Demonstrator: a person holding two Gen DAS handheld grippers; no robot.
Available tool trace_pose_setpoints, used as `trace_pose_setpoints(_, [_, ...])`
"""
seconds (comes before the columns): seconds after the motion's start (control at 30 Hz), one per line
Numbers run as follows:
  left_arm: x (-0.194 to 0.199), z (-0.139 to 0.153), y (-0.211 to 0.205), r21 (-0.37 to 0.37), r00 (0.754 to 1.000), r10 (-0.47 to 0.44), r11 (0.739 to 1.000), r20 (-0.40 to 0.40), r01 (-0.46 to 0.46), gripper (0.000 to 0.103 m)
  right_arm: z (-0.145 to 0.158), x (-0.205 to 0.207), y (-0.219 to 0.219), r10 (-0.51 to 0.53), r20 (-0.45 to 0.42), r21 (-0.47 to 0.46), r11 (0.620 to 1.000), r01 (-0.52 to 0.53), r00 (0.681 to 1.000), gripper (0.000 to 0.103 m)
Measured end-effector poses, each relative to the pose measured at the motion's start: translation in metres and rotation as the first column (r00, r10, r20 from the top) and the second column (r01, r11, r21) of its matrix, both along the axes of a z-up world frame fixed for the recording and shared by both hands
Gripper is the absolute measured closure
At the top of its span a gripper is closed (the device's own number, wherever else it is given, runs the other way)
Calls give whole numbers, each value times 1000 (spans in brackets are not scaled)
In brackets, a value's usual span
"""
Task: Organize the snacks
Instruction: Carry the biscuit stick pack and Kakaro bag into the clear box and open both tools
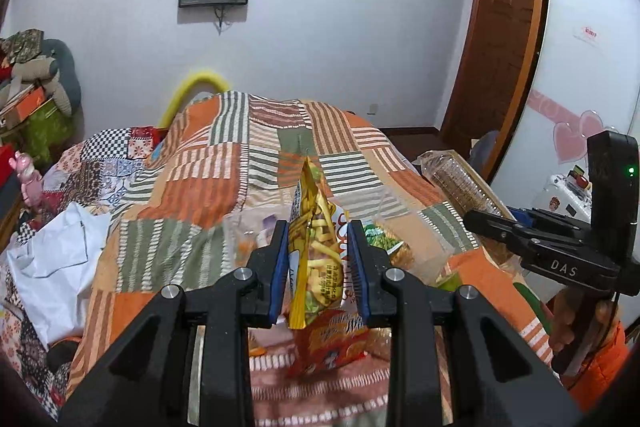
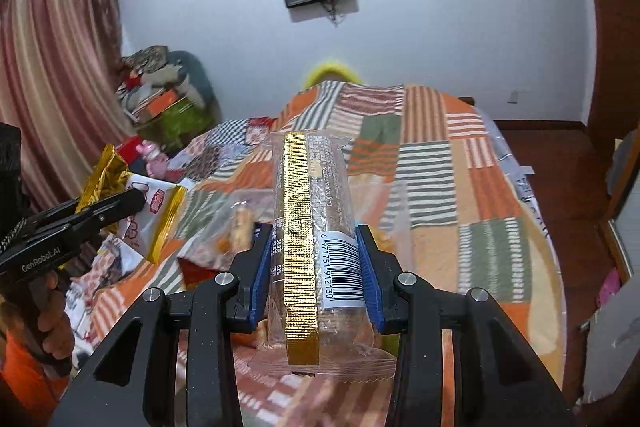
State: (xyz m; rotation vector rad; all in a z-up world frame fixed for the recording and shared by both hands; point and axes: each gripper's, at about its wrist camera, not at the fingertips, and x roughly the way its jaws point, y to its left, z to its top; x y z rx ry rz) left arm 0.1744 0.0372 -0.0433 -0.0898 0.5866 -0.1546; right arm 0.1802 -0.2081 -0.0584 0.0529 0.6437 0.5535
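My left gripper [image 1: 319, 263] is shut on a yellow snack bag [image 1: 316, 251] with fries printed on it and holds it edge-up above the bed; the same bag shows in the right wrist view [image 2: 132, 211]. My right gripper [image 2: 313, 267] is shut on a clear cracker sleeve [image 2: 310, 227] with a gold strip and a barcode, held lengthwise above the bed. The sleeve also shows in the left wrist view [image 1: 460, 187], at the right. An orange snack bag [image 1: 332, 339] lies on the bed under the left gripper.
A patchwork blanket [image 1: 224, 179] covers the bed. A clear container [image 1: 420, 247] with green packets stands beyond the left gripper. Clear bags with snacks [image 2: 236, 223] lie ahead of the right gripper. White cloth [image 1: 56, 259] lies left. Boxes and a wardrobe flank the bed.
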Motion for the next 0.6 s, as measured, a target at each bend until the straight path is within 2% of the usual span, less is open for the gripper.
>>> trace_pose_setpoints(0.3, [49, -14, -18, 13, 999, -21, 1000, -42, 22, 75, -7, 26, -14, -49, -17, 22, 999, 50, 999, 67])
trace_pose_setpoints(0.6, [93, -33, -29, 22, 992, -45, 999, -120, 48, 75, -19, 53, -10, -66, -51, 8, 998, 67, 996, 67])
